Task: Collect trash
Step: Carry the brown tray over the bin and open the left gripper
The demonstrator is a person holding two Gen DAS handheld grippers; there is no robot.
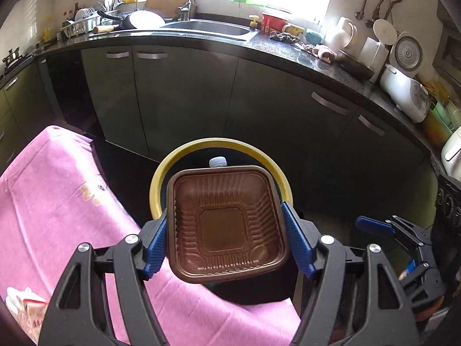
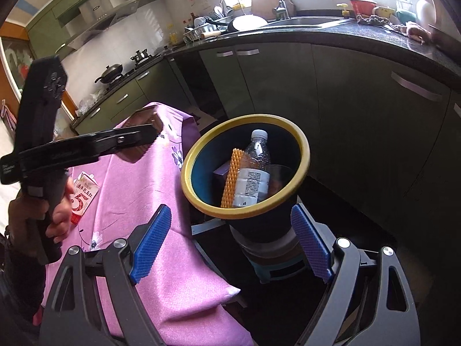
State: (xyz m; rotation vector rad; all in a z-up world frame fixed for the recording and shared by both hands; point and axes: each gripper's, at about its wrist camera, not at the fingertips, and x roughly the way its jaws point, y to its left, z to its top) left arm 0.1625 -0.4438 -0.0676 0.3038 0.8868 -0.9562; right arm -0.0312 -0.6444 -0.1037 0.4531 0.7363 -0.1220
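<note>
My left gripper [image 1: 227, 230] is shut on a square brown plastic tray [image 1: 227, 222], its blue pads pressing the tray's two sides. The tray hangs just in front of and above a dark bin with a yellow rim [image 1: 219, 142]. A bottle cap [image 1: 217, 161] peeks out behind the tray. In the right wrist view the bin [image 2: 245, 119] holds a clear plastic bottle [image 2: 255, 170], a yellow ridged piece [image 2: 230, 178] and a purple box [image 2: 222, 173]. My right gripper [image 2: 230, 230] stands open just before the bin, with nothing between its pads.
A table under a pink cloth [image 2: 129, 190] lies left of the bin, with a red and white milk carton [image 2: 83, 199] on it. A hand [image 2: 57, 219] holds the left gripper there. Dark green cabinets [image 1: 187, 95] and a crowded black counter [image 1: 288, 49] run behind.
</note>
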